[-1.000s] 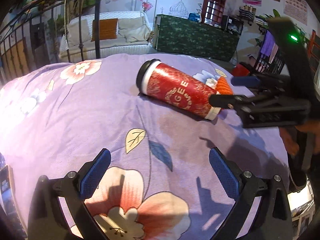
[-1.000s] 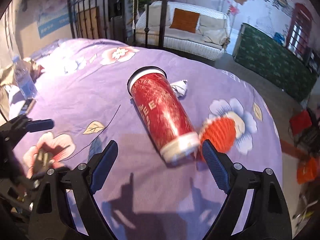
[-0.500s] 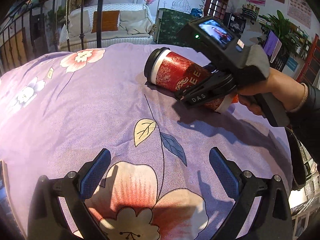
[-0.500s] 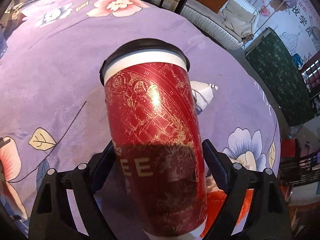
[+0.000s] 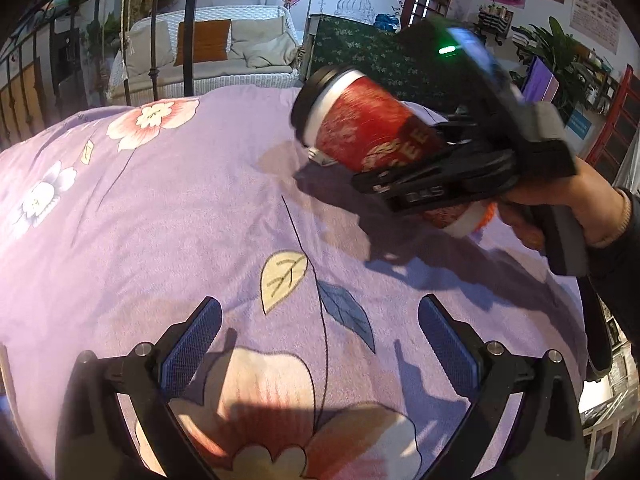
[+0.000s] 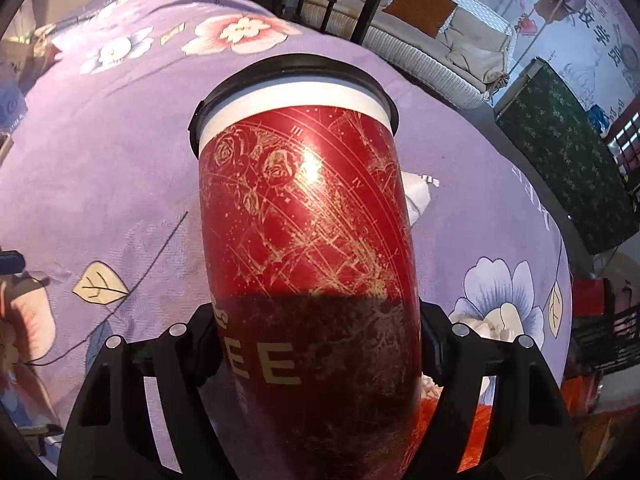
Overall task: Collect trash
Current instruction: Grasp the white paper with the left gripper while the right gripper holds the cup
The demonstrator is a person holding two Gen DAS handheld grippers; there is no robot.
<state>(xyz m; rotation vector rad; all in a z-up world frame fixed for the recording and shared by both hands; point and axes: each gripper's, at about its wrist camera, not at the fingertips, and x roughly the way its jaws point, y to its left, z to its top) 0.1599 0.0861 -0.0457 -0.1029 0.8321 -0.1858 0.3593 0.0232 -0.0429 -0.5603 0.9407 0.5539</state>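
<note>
Cup: I see the red coffee cup (image 6: 308, 264) lying mid-frame on the purple bed (image 6: 120, 184).
Right gripper (image 6: 320, 344): fingers closing around its lower body.
Left gripper (image 5: 316, 344): fingers released, empty.
Risk: I judge the glossy cup may slip or crush.

**Red coffee cup lying on the purple bedspread**

The red paper coffee cup (image 6: 308, 248) has gold drawings of roses and lines, a white band under the rim and a black lid (image 5: 310, 94). It lies on its side on the purple flowered bedspread, the lid pointing to 12 o'clock in the right wrist view and to about 10 o'clock in the left wrist view. Letters "EE" show near its white base.
</note>
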